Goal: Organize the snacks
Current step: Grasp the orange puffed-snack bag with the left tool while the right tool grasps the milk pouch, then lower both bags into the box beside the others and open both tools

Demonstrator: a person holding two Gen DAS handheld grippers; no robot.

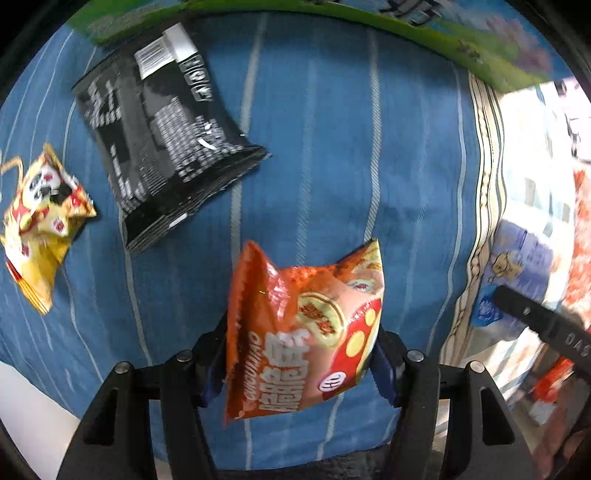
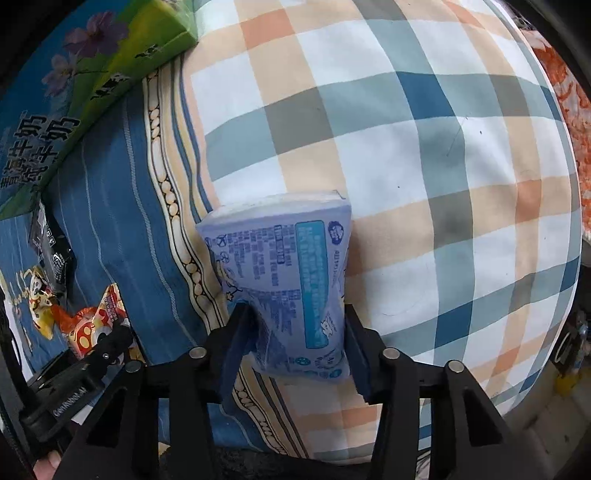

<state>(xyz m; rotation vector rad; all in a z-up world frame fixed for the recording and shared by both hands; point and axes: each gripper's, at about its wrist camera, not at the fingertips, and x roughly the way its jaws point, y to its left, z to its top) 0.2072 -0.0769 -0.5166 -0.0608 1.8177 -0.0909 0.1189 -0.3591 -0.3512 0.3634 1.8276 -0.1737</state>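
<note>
The left claw is gripping an orange snack bag, its two fingers pressing in on the bag's sides, and it is holding the bag up over a blue striped sheet that looks like a bed cover. Lying flat on that sheet, off to the left and well apart from the held bag, are a black packet with white print and a barcode, and beyond it a crumpled yellow and red packet. A green and blue carton is running along the far edge of the sheet.

The right claw is clamping a pale blue packet between its fingers, the packet standing upright in the grip. It is hanging just over the border where the blue sheet meets a checked pillow in orange, white and blue squares. From the right wrist view the other claw with its orange bag is showing at the lower left, near the yellow and black packets.
</note>
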